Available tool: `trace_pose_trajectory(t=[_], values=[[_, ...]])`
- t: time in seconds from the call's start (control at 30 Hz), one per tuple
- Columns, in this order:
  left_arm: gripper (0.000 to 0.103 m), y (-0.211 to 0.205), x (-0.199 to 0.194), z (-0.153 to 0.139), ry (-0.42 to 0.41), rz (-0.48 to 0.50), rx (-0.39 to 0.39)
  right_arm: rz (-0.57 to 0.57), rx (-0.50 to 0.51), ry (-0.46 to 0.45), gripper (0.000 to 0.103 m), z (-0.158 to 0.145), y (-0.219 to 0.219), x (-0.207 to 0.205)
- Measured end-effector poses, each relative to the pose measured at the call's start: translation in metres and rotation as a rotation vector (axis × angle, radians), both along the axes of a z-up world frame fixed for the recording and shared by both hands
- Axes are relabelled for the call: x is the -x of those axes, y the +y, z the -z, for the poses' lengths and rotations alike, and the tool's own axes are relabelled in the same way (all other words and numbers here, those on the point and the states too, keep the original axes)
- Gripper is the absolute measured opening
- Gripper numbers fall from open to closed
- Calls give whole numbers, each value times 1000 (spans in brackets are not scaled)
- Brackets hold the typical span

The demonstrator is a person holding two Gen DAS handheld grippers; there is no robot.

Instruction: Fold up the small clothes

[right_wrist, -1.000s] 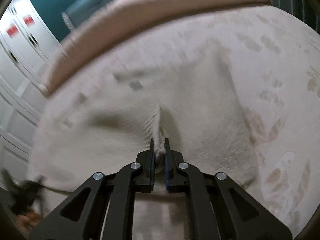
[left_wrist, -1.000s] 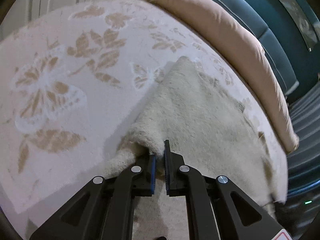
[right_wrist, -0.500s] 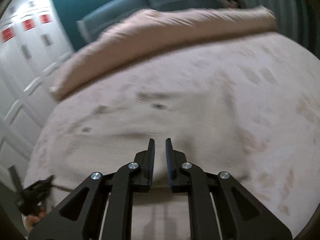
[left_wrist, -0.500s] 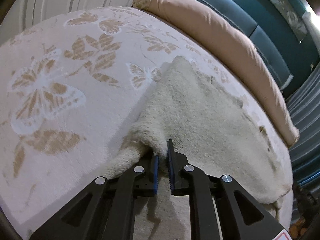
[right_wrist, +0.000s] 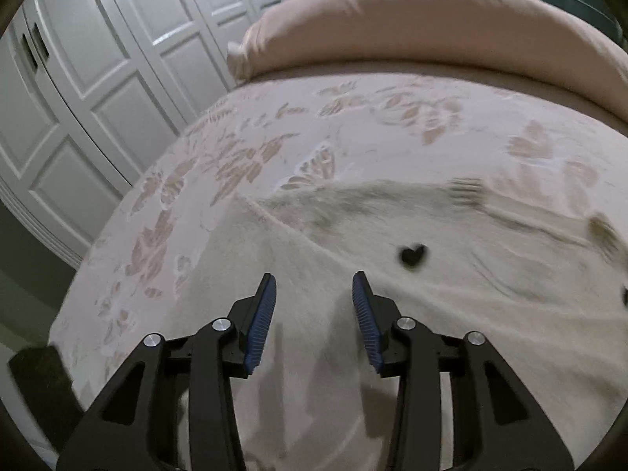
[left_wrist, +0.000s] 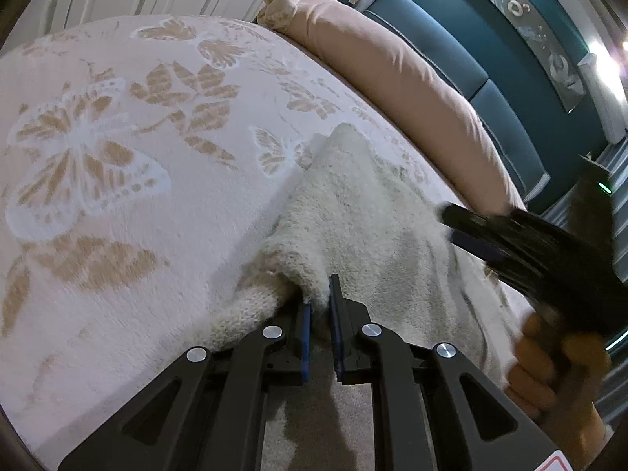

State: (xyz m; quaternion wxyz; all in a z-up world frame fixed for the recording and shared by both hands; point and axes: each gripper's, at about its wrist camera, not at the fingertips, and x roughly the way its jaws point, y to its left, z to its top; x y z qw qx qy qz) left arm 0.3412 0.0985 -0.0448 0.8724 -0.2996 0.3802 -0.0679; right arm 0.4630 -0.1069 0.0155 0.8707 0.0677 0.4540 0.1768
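Observation:
A cream fleece garment (left_wrist: pixel 365 204) lies spread on the bed. My left gripper (left_wrist: pixel 318 298) is shut on a raised fold at its near edge, and the fleece bunches up between the blue pads. The right gripper (right_wrist: pixel 314 278) hovers over a flat part of the garment (right_wrist: pixel 431 306). Its jaws are opening and nothing is between them. A dark heart-shaped mark (right_wrist: pixel 412 255) shows on the fabric just beyond it. In the left wrist view the right gripper (left_wrist: pixel 451 225) comes in blurred from the right, held by a hand (left_wrist: pixel 549 357).
The garment rests on a pale bedspread with butterflies and leaves (left_wrist: pixel 117 157). A rolled pink duvet (left_wrist: pixel 392 70) runs along the far side, with a teal headboard (left_wrist: pixel 451 39) behind it. White wardrobe doors (right_wrist: pixel 98 78) stand past the bed's left edge.
The right gripper let go of the fold it pinched, swung across the garment and opened its jaws. It now shows in the left wrist view. The left gripper stayed clamped on its fold.

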Motion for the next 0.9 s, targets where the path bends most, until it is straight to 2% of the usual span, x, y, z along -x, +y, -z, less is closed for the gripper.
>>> trace_pose_trajectory(t=[0.03,0.1,0.17,0.2,0.37,0.4,0.47,0.5,0.53,0.6,0.7,0.8,0.87,0.9], values=[[12,0,0,0,-4,0,0,-11,7,14,48,6,5,-6],[12,-1,0,1,-11,0,-1,-21,54,23,47,17,16,-17],[12,-1,1,1,-16,0,-3,-54,138,15,13,24,26,-22],[12,-1,1,2,-19,1,-2,-66,143,4,7,22,28,-23],[12,-2,3,3,-31,5,1,-24,61,-101,5,-12,20,-24],[12,-2,3,3,-32,6,-1,-10,74,-91,5,-6,19,-28],[13,-4,2,3,-30,8,-8,-16,179,22,5,32,26,-45],[13,-3,2,3,-29,9,-10,-21,196,10,5,36,28,-44],[13,-3,2,3,-30,9,-11,-5,181,0,7,26,28,-42],[13,-3,2,3,-30,9,-10,22,103,0,9,9,20,-36],[13,-4,3,3,-31,9,-13,85,1,-84,14,-24,-17,5],[13,-4,3,3,-31,9,-15,212,-37,-104,34,-33,-80,50],[13,-5,3,3,-31,8,-16,381,-14,-102,47,-30,-138,93],[13,-5,3,3,-30,8,-18,450,5,-95,49,-27,-161,111]])
